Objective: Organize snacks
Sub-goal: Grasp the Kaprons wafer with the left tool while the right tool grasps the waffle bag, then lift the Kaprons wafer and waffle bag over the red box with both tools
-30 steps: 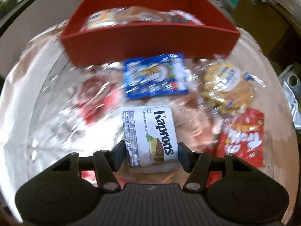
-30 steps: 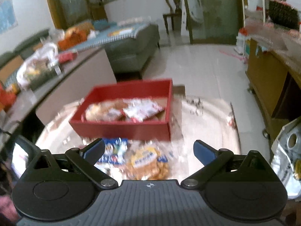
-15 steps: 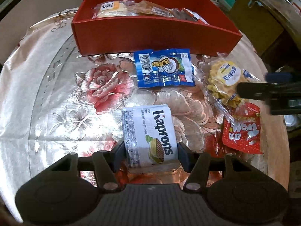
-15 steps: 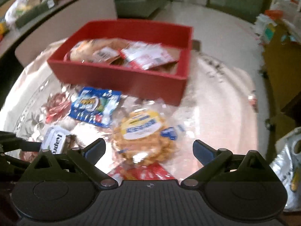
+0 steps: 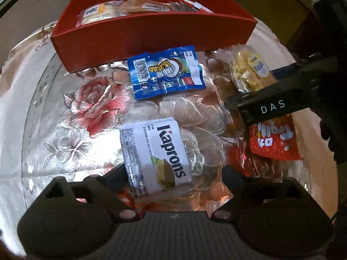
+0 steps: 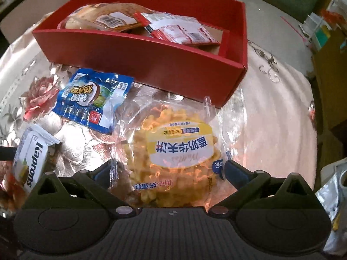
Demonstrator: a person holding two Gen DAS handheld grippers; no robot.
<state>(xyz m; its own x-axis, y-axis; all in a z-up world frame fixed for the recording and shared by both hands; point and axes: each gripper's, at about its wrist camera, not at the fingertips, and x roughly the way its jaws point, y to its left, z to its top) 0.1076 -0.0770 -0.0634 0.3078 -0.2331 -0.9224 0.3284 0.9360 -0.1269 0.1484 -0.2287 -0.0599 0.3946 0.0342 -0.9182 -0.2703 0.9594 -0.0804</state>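
Snacks lie scattered on the floral-clothed desk (image 5: 71,117) in front of the red box (image 6: 151,58), which already holds several packets. The Kaprons wafer pack (image 5: 155,158) sits between the left gripper's (image 5: 171,173) fingers, whose jaws are opening: the left finger (image 5: 115,175) is at or just beside the pack's edge, while the right one (image 5: 232,175) stands clear of it, so nothing presses the pack from both sides. Its long axis runs roughly away from the gripper toward the box, slightly slanted.

In the right wrist view, the right gripper (image 6: 167,173) is spread wide over the yellow egg-milk pastry bag (image 6: 175,151), blue-tipped fingers (image 6: 235,171) flanking the crinkly wrapper on either side without visibly squeezing it. That bag lies directly ahead of and beneath these fingers, just in front of the box's near wall, so the right hand is plainly the nearer one for it. The blue coconut snack packet (image 6: 93,101) rests between the two grippers' targets, touching the bag's clear wrapper edge, and a red snack packet (image 5: 275,140) lies partly under the right gripper's body in the left view.

Likely next, the right fingers need to close across the round pastry bag, then lift it forward over the near wall.
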